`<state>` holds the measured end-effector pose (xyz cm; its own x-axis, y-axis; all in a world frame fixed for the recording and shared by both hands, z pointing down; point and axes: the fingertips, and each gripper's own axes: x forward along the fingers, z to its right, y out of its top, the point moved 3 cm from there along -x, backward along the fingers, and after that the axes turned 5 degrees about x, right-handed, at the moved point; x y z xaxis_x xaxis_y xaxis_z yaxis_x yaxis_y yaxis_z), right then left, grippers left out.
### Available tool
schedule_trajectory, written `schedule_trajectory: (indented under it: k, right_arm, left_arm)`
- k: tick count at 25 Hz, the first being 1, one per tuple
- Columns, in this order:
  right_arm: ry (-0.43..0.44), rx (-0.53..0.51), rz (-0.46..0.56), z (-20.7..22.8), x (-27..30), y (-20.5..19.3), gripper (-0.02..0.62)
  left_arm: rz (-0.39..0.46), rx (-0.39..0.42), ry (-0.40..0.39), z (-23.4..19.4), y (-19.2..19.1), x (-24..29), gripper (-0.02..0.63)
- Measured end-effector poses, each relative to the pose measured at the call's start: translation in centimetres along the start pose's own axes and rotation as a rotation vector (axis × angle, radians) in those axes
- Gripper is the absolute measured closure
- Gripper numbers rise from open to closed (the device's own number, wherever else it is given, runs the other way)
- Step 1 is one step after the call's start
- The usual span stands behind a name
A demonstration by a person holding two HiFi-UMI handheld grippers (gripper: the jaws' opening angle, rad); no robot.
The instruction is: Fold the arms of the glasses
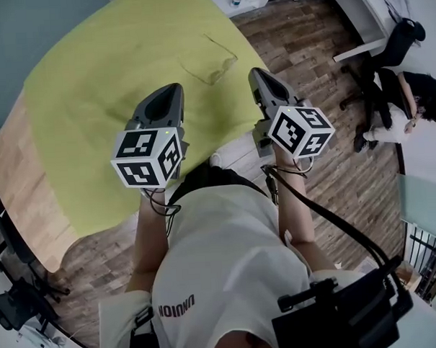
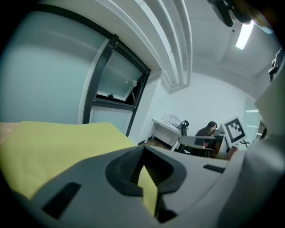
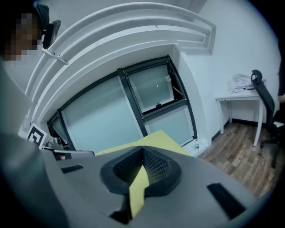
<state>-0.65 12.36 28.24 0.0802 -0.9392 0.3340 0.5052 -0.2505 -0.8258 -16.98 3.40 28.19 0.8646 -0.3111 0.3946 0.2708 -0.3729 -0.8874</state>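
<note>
**Q:** How do your claws stand?

**A:** Both are pressed together. My left claw [image 1: 174,87] has its ribbed pads meeting at the tip, with nothing pinched between them; behind the tip a narrow wedge of yellow-green shows through the body. My right claw [image 1: 256,73] is the same, with the pads together at the tip, nothing held, and a slim yellow-green sliver showing below where they meet.

**Q:** Do they touch anything?

**A:** I can see no contact. Both hang in the air, tipped a little downward. The left is over the cloth [image 1: 98,74] toward the near edge of the bench [image 1: 16,186]; the right hangs about over the cloth's near right edge, where the wooden floor [image 1: 321,50] begins.

**Q:** And the glasses?

**A:** The glasses [image 1: 210,60] lie on the cloth toward the far right part of the bench, near its right edge. They sit beyond both tips and roughly between them, apart from each, and somewhat nearer my right claw. Their frame is clear and faint against the cloth, so I cannot tell how the arms stand.

**Q:** What does each claw's own view give?

**A:** From the left claw [image 2: 143,150] I look along the shut jaws across the yellow-green cloth toward a dark-framed window [image 2: 118,82]. From the right claw [image 3: 143,150] I see the corner of the cloth past the shut jaws, and wooden floor to the right.

**Q:** Anything else around the bench?

**A:** A strip of bare wood shows along the bench's left edge; off to the right a person [image 1: 403,107] sits on a chair, well apart from the bench.
</note>
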Motion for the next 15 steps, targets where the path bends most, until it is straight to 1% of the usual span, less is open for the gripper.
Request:
schedule_trajectory:
  k: [8, 15]
  right_arm:
    - [-0.052, 0.005, -0.025, 0.2, -0.4, -2.4, 0.574]
    - [-0.091, 0.006, -0.043, 1.7, -0.6, -2.6, 0.574]
  left_arm:
    - [-0.053, -0.045, -0.029, -0.5, -3.3, -0.5, 0.594]
    - [-0.063, -0.061, -0.037, 0.3, -3.8, 0.5, 0.594]
